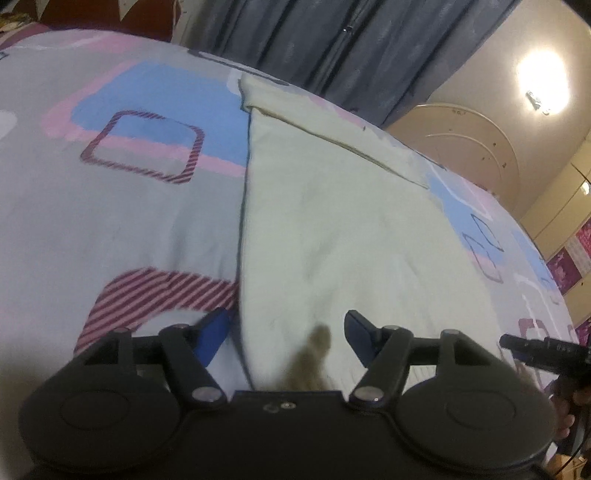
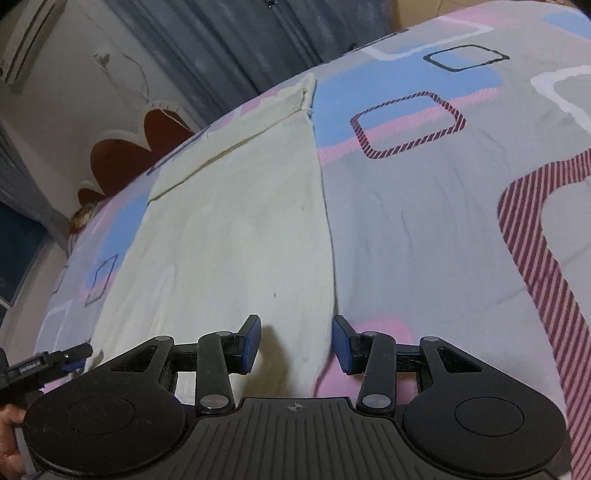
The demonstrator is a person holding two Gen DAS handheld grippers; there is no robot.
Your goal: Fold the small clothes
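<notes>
A cream-white small garment [image 1: 332,221] lies flat on a patterned bedsheet [image 1: 110,221], with a hem band at its far end. It also shows in the right wrist view [image 2: 236,229]. My left gripper [image 1: 284,332] is open, low over the garment's near left edge, with a brown stain between its blue pads. My right gripper [image 2: 295,343] is open, straddling the garment's near right edge. Neither holds cloth. The right gripper shows at the left view's right edge [image 1: 543,350]; the left gripper shows at the right view's left edge [image 2: 48,363].
The grey sheet [image 2: 424,229] has pink, blue and striped squares. Grey curtains [image 1: 332,40] hang behind the bed. A bright wall lamp [image 1: 541,81] and arched cream headboard [image 1: 476,144] are on the right. A red scalloped headboard [image 2: 129,155] and an air conditioner [image 2: 33,33] show in the right wrist view.
</notes>
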